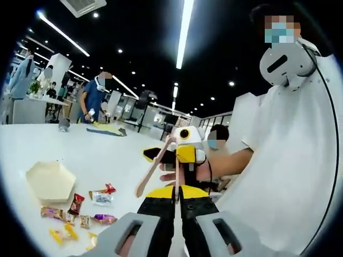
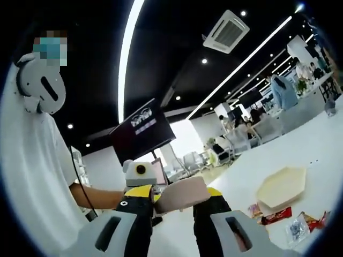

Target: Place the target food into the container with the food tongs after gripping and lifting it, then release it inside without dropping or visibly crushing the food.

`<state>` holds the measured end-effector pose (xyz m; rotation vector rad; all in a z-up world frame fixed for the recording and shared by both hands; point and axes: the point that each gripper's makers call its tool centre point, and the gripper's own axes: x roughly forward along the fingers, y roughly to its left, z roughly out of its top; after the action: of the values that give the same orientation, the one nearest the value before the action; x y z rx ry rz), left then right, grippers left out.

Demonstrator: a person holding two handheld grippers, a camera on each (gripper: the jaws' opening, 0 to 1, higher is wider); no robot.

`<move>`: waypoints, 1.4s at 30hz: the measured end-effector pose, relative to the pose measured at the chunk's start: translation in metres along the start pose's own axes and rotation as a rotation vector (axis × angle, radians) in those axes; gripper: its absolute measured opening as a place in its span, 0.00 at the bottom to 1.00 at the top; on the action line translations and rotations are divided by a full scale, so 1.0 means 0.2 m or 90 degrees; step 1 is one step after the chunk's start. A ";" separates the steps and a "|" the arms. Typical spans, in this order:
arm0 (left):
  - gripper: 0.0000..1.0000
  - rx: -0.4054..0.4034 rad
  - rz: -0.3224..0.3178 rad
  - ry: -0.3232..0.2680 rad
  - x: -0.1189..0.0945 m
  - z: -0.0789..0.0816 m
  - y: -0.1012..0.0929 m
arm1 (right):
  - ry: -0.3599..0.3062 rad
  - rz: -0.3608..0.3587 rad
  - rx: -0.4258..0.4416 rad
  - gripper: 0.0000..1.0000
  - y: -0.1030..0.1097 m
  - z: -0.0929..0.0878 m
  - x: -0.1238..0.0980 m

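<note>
- Left tool (image 1: 177, 195) closed, jaws together; whether it pinched the tongs' end could not be told.
- Right tool (image 2: 174, 206) clamped on the pale wooden food tongs (image 2: 181, 195); in the left gripper view the tongs (image 1: 155, 163) stuck out from that tool, raised above the tabletop (image 1: 96, 155).
- Wrapped candies (image 1: 75, 211) lay scattered on the tabletop, just beside the hexagonal container (image 1: 50, 181), none gripped.
- Risk: tongs held off-centre might twist, letting a slick wrapper slip mid-lift; hard squeeze might crush it.
</note>
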<state>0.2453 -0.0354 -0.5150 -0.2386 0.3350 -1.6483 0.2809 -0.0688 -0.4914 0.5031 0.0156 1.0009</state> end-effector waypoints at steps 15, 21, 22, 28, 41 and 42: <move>0.00 -0.010 -0.027 -0.014 -0.03 0.02 -0.05 | 0.008 0.038 0.029 0.29 0.06 -0.03 0.01; 0.00 -0.028 -0.068 -0.025 0.01 0.05 -0.06 | 0.047 0.054 -0.003 0.29 0.11 -0.07 0.03; 0.00 -0.041 -0.072 -0.037 0.01 0.06 -0.06 | 0.033 0.049 -0.001 0.29 0.10 -0.05 0.03; 0.00 -0.163 -0.077 -0.077 0.01 0.06 -0.04 | 0.029 0.040 0.001 0.25 0.11 -0.02 0.03; 0.03 -0.114 -0.027 -0.068 0.00 -0.02 0.00 | 0.073 0.029 0.012 0.24 0.07 -0.08 0.07; 0.02 -0.120 -0.033 -0.061 0.00 -0.03 -0.01 | 0.074 0.031 0.008 0.25 0.07 -0.08 0.07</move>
<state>0.2422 -0.0347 -0.5203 -0.4700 0.4148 -1.6504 0.2732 -0.0446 -0.4957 0.4582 0.1140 1.0773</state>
